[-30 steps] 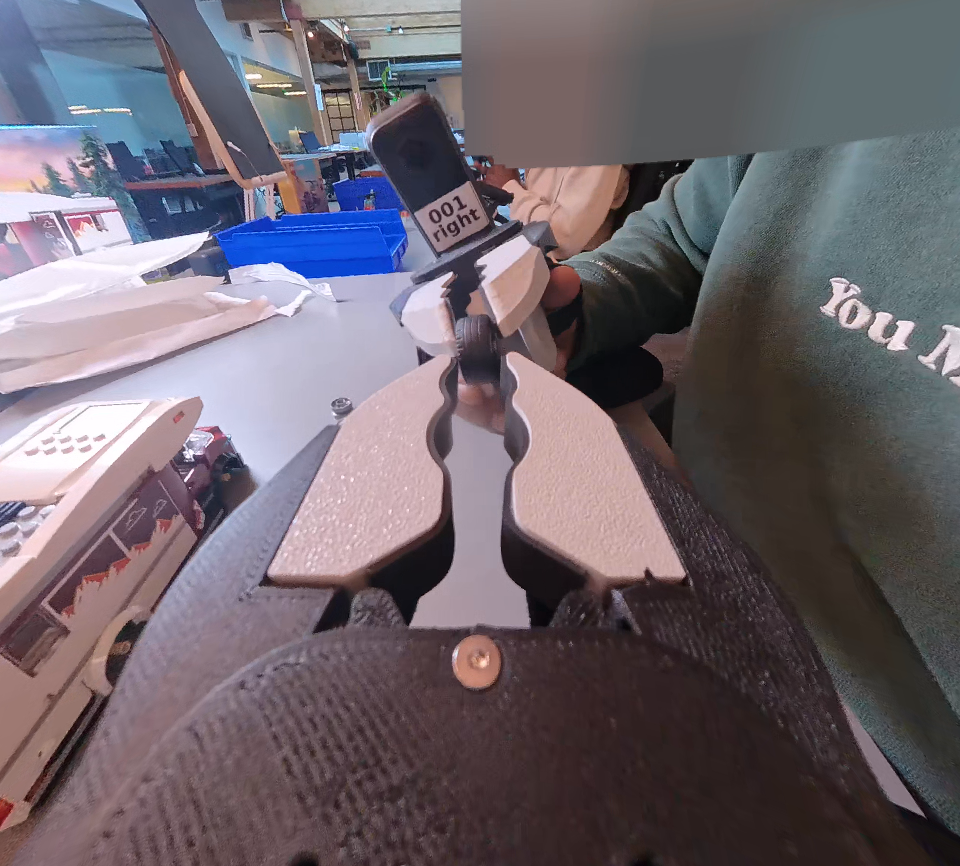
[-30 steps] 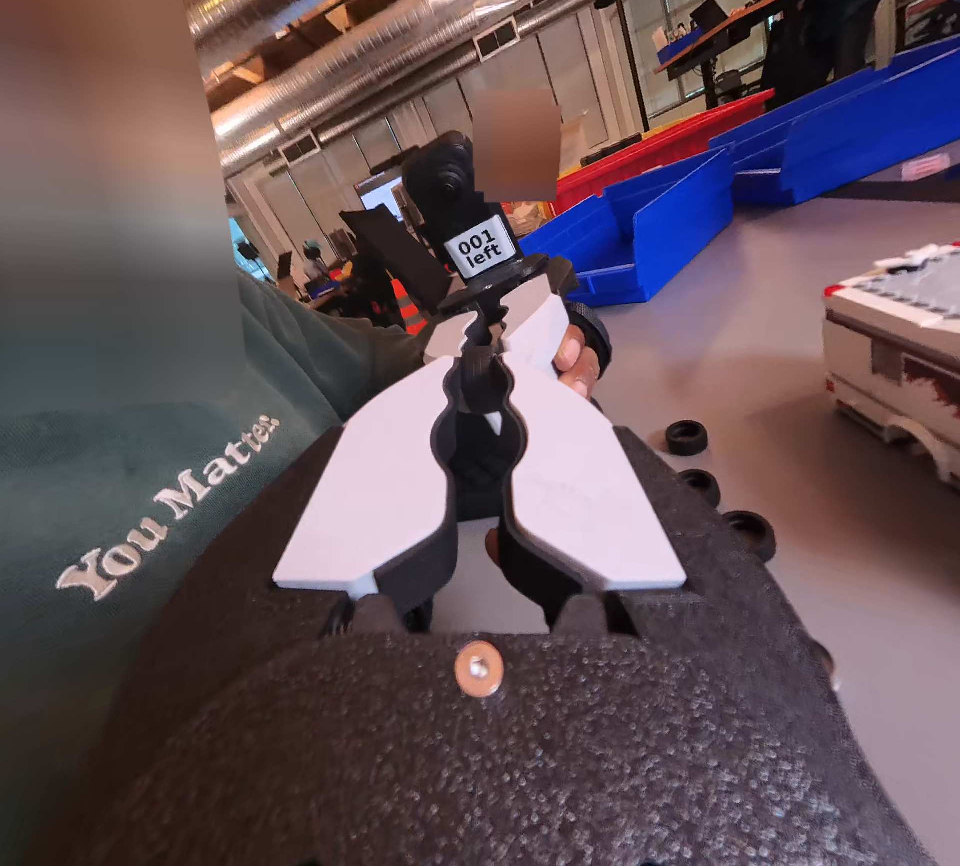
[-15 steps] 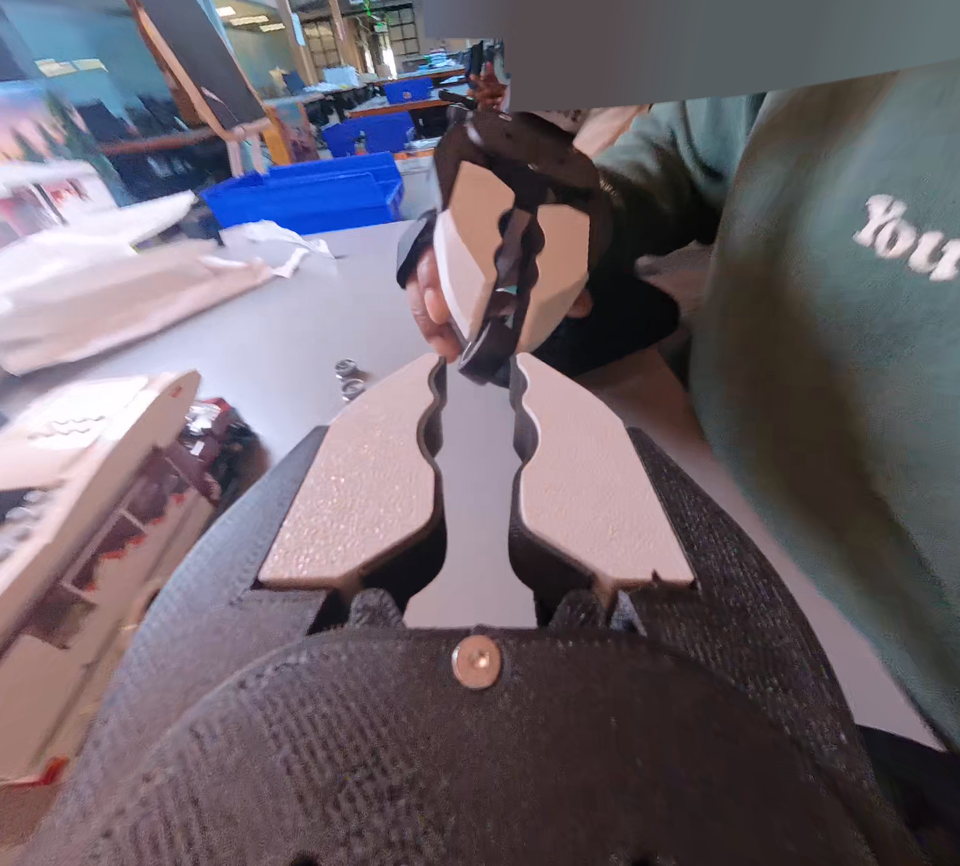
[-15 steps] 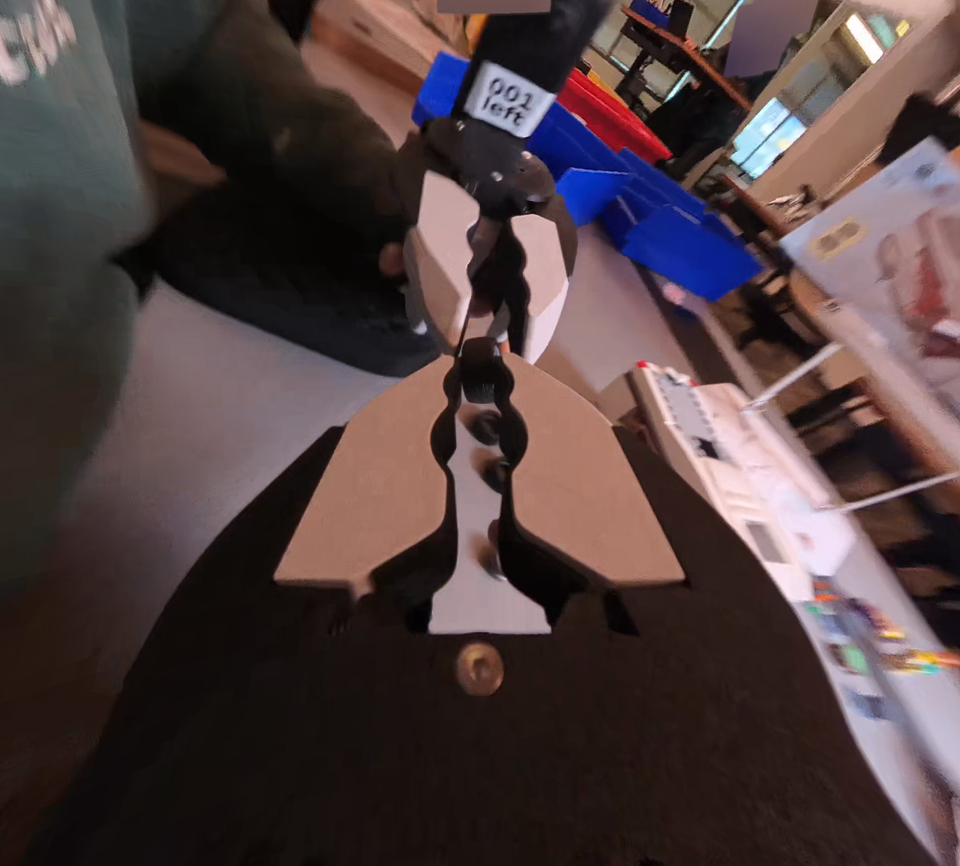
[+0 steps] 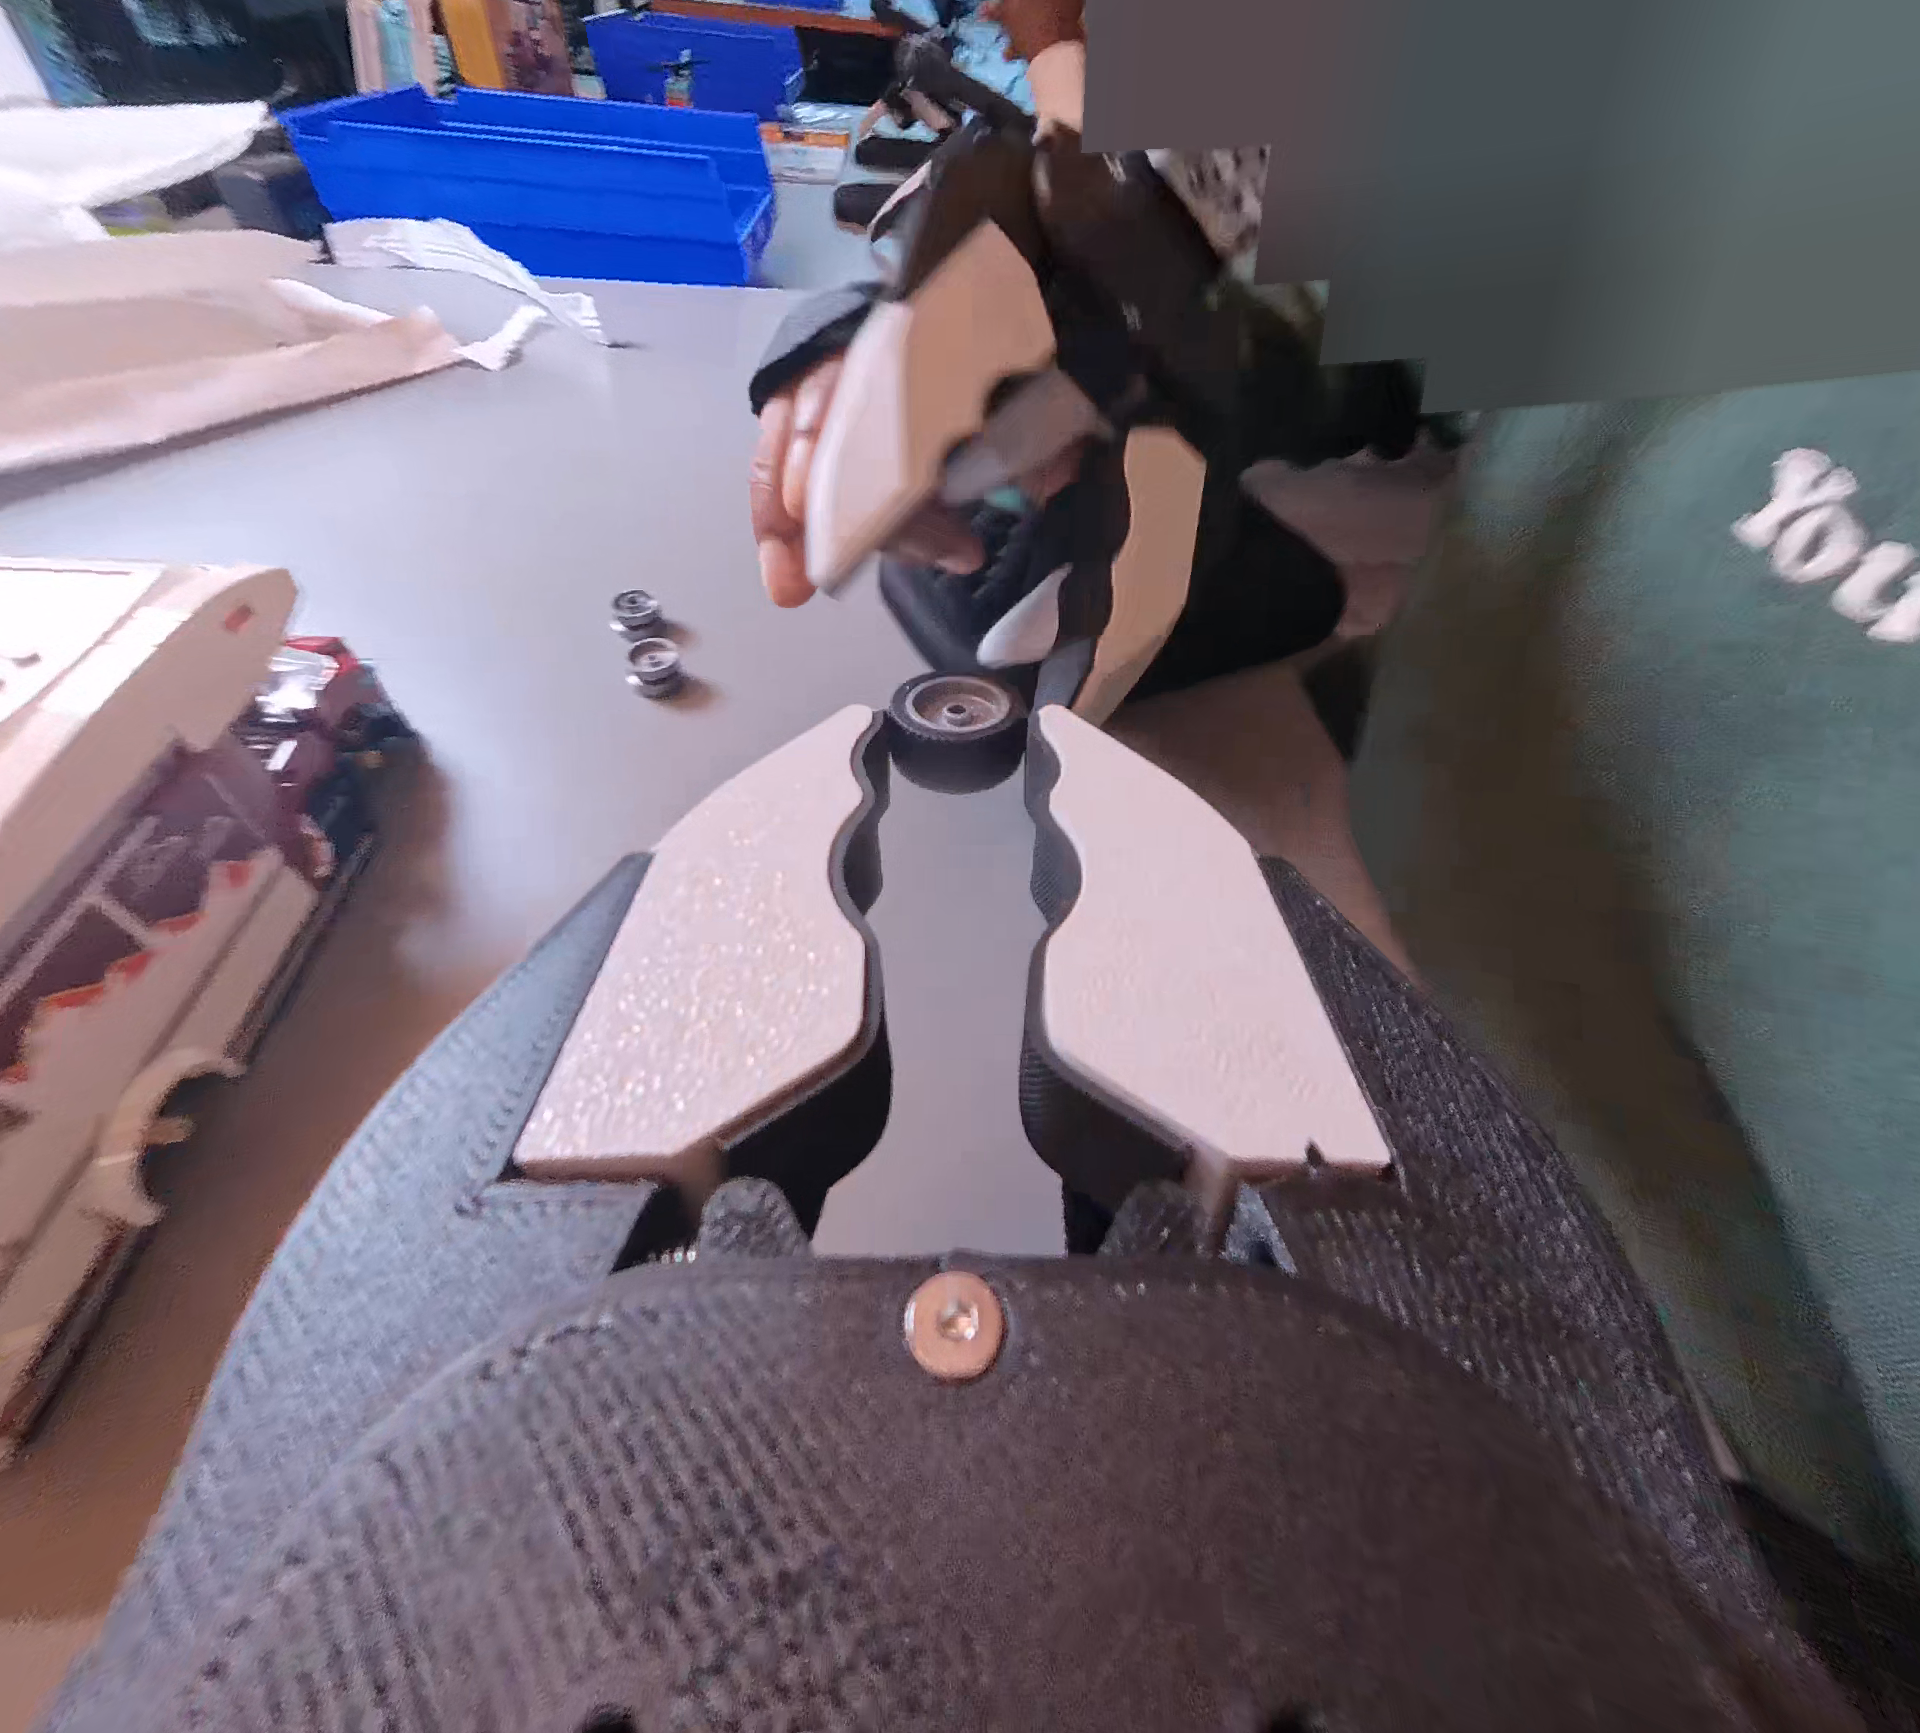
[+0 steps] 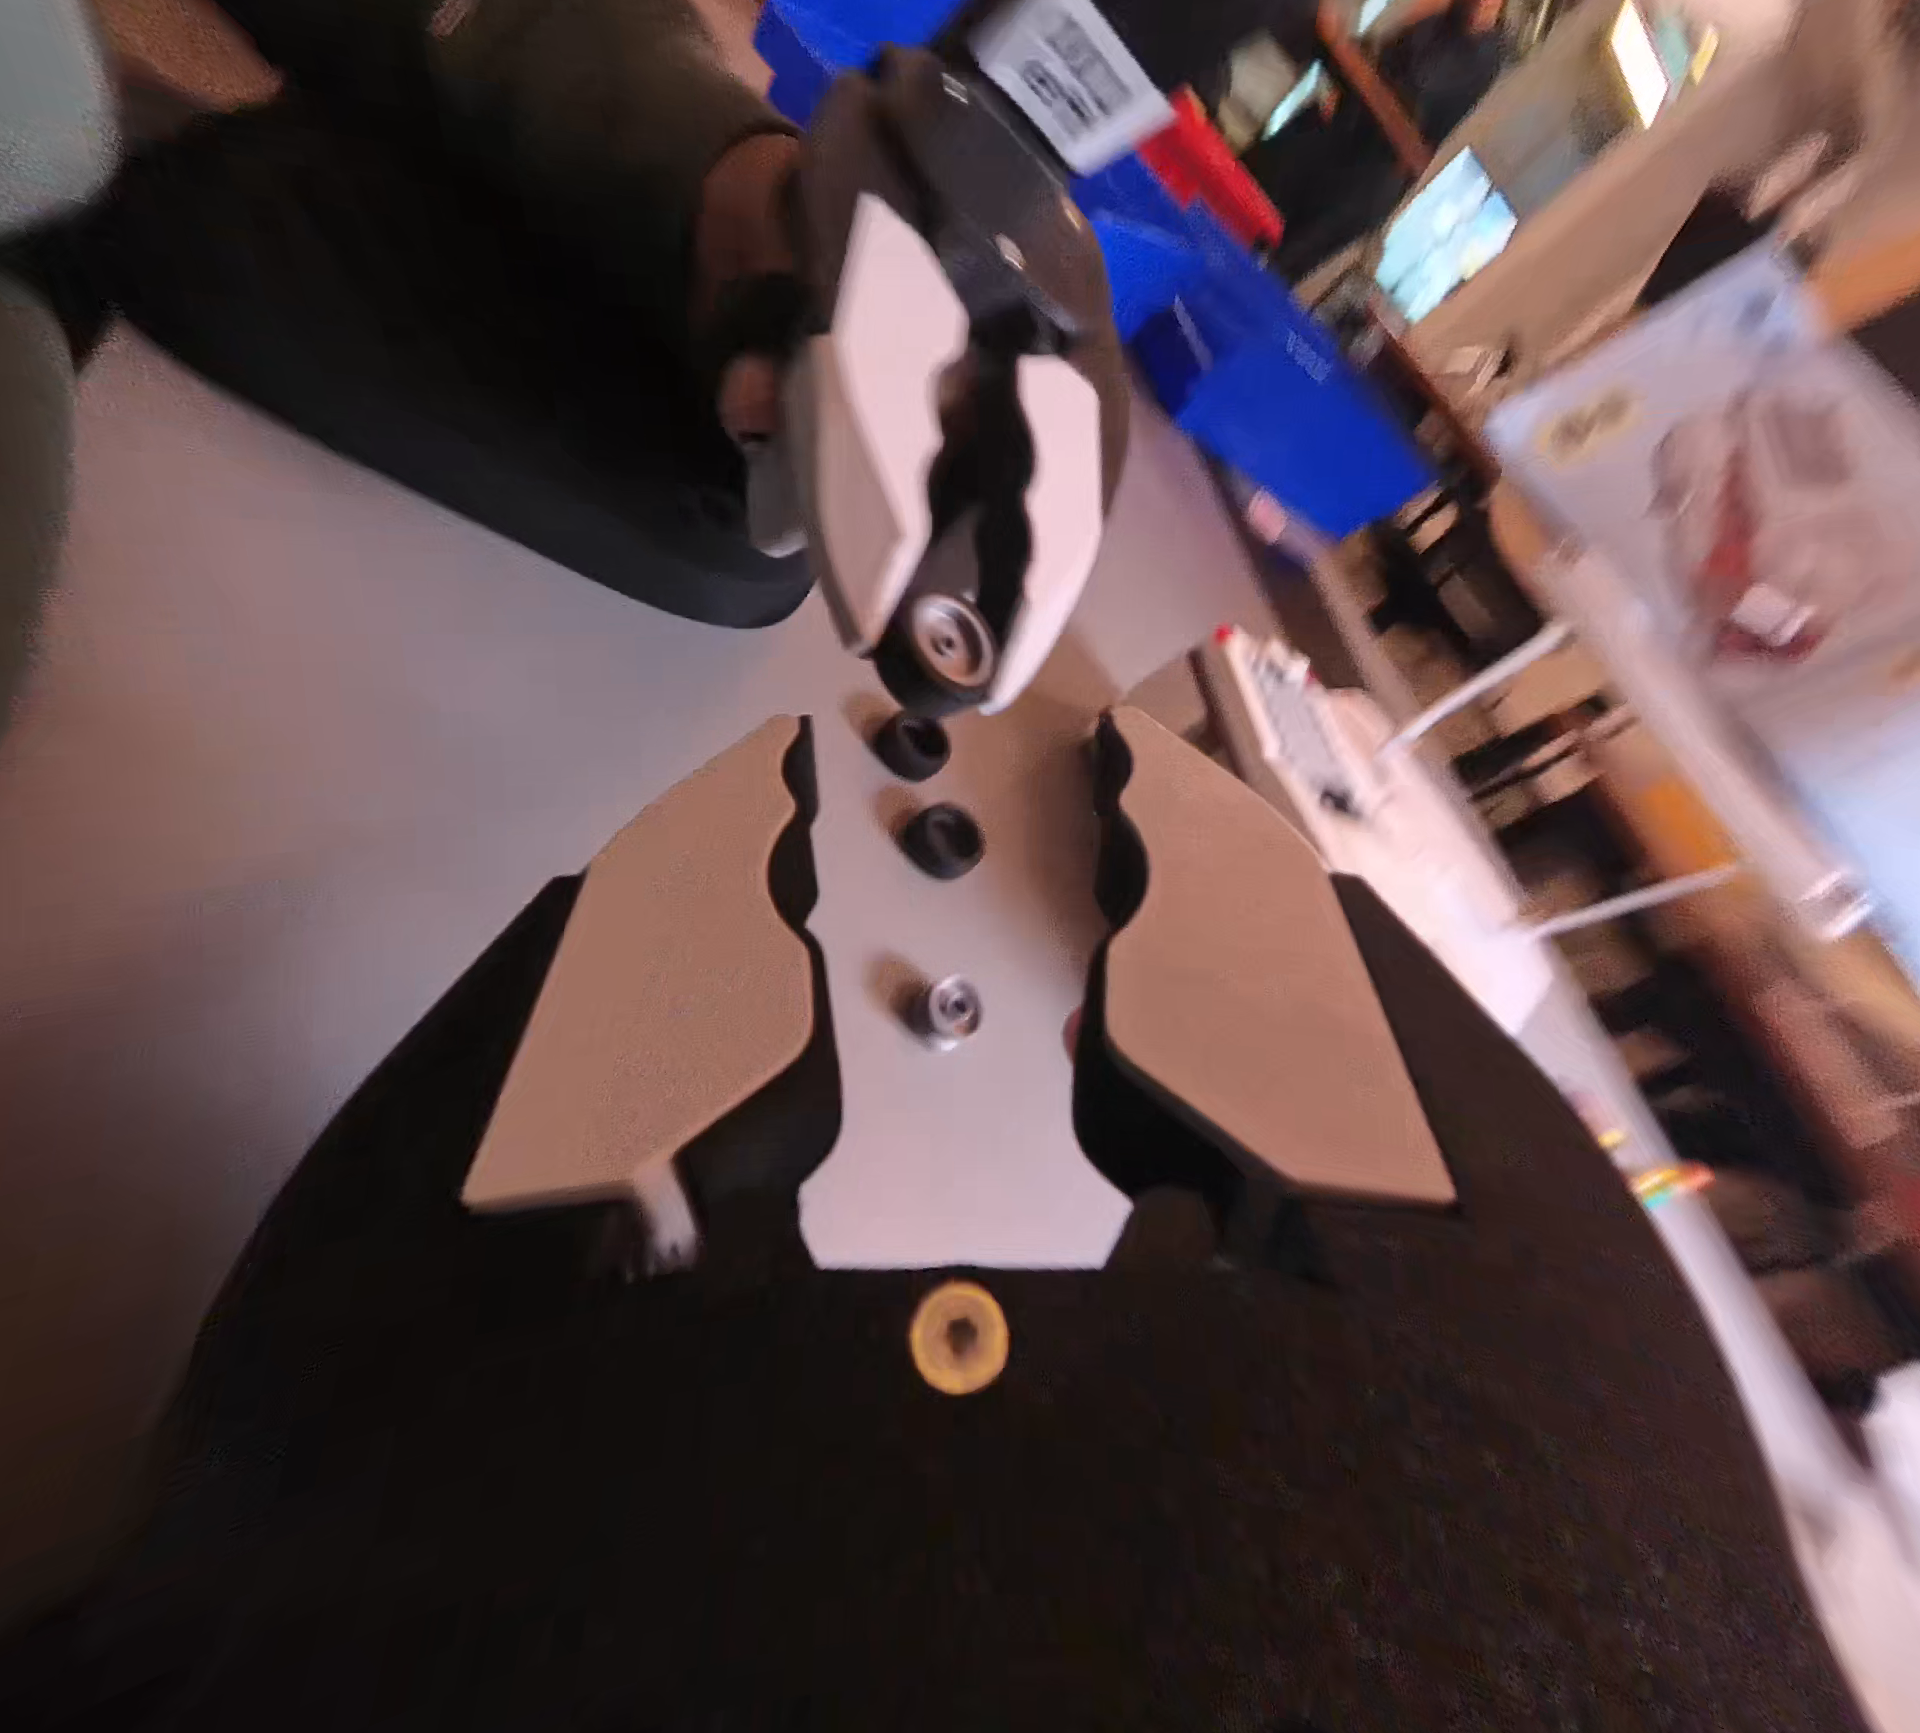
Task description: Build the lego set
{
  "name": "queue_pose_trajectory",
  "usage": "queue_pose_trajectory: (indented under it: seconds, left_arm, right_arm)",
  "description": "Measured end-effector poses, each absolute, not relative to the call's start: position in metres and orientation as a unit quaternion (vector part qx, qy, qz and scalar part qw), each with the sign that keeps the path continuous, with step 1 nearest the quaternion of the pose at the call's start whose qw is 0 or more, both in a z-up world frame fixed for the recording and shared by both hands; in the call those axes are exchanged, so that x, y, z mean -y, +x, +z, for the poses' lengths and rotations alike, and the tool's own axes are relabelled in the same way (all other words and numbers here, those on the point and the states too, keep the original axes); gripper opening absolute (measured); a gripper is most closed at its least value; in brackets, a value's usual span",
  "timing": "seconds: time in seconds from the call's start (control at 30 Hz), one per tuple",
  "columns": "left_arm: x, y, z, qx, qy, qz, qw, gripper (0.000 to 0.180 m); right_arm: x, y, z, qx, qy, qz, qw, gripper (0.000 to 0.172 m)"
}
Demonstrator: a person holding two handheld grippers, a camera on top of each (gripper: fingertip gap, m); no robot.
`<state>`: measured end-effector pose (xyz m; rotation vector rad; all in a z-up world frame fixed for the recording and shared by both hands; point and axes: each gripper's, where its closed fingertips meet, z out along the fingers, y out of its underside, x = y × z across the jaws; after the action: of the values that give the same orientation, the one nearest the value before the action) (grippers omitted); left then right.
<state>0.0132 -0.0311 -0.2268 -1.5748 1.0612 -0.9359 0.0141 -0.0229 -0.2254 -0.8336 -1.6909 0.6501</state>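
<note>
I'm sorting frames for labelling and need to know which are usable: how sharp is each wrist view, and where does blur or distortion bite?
Left wrist view: sharp at the jaws and the small black wheel they grip, softer at the toy camper near the left edge, with wide-angle stretching. Right wrist view: heavy motion smear on the right side, though the loose tyres on the table stay readable.

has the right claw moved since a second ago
Yes. The right claw has swung from level to looking down at the table, over two black tyres, and opened.

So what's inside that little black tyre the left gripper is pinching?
Inside the black tyre, pinched by the left gripper, sits a grey wheel hub with a small centre hole. Its far side is hidden.
</note>
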Motion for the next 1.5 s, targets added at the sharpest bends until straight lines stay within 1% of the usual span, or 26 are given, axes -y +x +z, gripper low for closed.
queue_pose_trajectory:
  seconds: [0.07,0.17,0.23,0.3,0.37,0.43,0.47,0.53,0.57,0.63,0.67,0.7,0.73,0.8,0.87,0.93,0.97,1.0,1.03,1.07,1.2,1.27,1.37,1.5]
  left_arm:
    - [0.029,0.013,-0.235,-0.462,-0.65,-0.343,0.496,0.025]
    - [0.026,0.015,-0.248,-0.493,-0.66,-0.291,0.486,0.025]
    - [0.02,0.013,-0.266,-0.517,-0.683,-0.247,0.452,0.025]
    - [0.015,0.006,-0.288,-0.533,-0.719,-0.204,0.396,0.025]
    - [0.015,0.001,-0.306,-0.537,-0.746,-0.196,0.342,0.025]
    - [0.017,0.0,-0.309,-0.536,-0.755,-0.204,0.317,0.025]
    - [0.019,-0.002,-0.31,-0.537,-0.76,-0.206,0.304,0.026]
    - [0.024,-0.004,-0.308,-0.534,-0.762,-0.22,0.293,0.037]
    - [0.026,-0.006,-0.305,-0.529,-0.761,-0.233,0.294,0.039]
    - [0.026,-0.011,-0.293,-0.508,-0.76,-0.264,0.309,0.04]
    - [0.022,-0.017,-0.288,-0.496,-0.763,-0.266,0.318,0.04]
    - [0.015,-0.026,-0.285,-0.486,-0.768,-0.257,0.33,0.041]
    - [0.007,-0.034,-0.283,-0.475,-0.774,-0.245,0.339,0.041]
    - [-0.005,-0.048,-0.286,-0.465,-0.789,-0.218,0.337,0.042]
    - [-0.014,-0.057,-0.294,-0.474,-0.797,-0.186,0.325,0.044]
    - [-0.016,-0.056,-0.3,-0.482,-0.8,-0.184,0.305,0.044]
    - [-0.017,-0.055,-0.302,-0.485,-0.801,-0.183,0.3,0.044]
    - [-0.019,-0.052,-0.302,-0.49,-0.799,-0.182,0.299,0.043]
    - [-0.02,-0.049,-0.302,-0.494,-0.796,-0.182,0.299,0.041]
    - [-0.022,-0.046,-0.302,-0.498,-0.794,-0.182,0.297,0.04]
    - [-0.027,-0.035,-0.308,-0.527,-0.786,-0.17,0.276,0.035]
    - [-0.027,-0.031,-0.31,-0.543,-0.779,-0.168,0.265,0.025]
    - [-0.029,-0.024,-0.308,-0.556,-0.768,-0.162,0.273,0.024]
    - [-0.025,-0.017,-0.31,-0.564,-0.759,-0.173,0.277,0.024]
  right_arm:
    - [0.014,0.019,-0.229,0.689,-0.421,0.324,0.493,0.056]
    - [0.01,0.024,-0.238,0.678,-0.471,0.354,0.438,0.051]
    - [0.005,0.027,-0.249,0.681,-0.5,0.347,0.407,0.05]
    - [0.001,0.029,-0.256,0.679,-0.526,0.35,0.375,0.041]
    - [-0.004,0.031,-0.259,0.673,-0.542,0.351,0.36,0.028]
    - [-0.011,0.035,-0.261,0.675,-0.545,0.344,0.36,0.0]
    - [-0.015,0.036,-0.261,0.675,-0.544,0.34,0.365,0.0]
    - [-0.022,0.041,-0.263,0.674,-0.552,0.333,0.361,0.0]
    - [-0.025,0.042,-0.265,0.672,-0.557,0.329,0.361,0.0]
    - [-0.031,0.045,-0.271,0.669,-0.575,0.314,0.352,0.0]
    - [-0.034,0.045,-0.273,0.667,-0.582,0.306,0.351,0.006]
    - [-0.032,0.045,-0.273,0.669,-0.579,0.312,0.345,0.009]
    - [-0.03,0.044,-0.273,0.67,-0.578,0.323,0.338,0.008]
    - [-0.027,0.041,-0.27,0.675,-0.567,0.34,0.327,0.0]
    - [-0.025,0.037,-0.27,0.689,-0.556,0.346,0.31,0.0]
    - [-0.03,0.032,-0.269,0.697,-0.547,0.333,0.322,0.0]
    - [-0.032,0.03,-0.272,0.704,-0.549,0.321,0.317,0.001]
    - [-0.033,0.03,-0.277,0.712,-0.555,0.308,0.299,0.016]
    - [-0.032,0.031,-0.283,0.721,-0.563,0.298,0.273,0.025]
    - [-0.031,0.031,-0.287,0.73,-0.564,0.291,0.253,0.028]
    - [-0.031,0.023,-0.292,0.752,-0.563,0.265,0.216,0.028]
    - [-0.031,0.02,-0.296,0.762,-0.567,0.248,0.189,0.028]
    - [-0.031,0.019,-0.302,0.776,-0.569,0.221,0.16,0.029]
    - [-0.034,0.016,-0.307,0.771,-0.578,0.212,0.161,0.027]
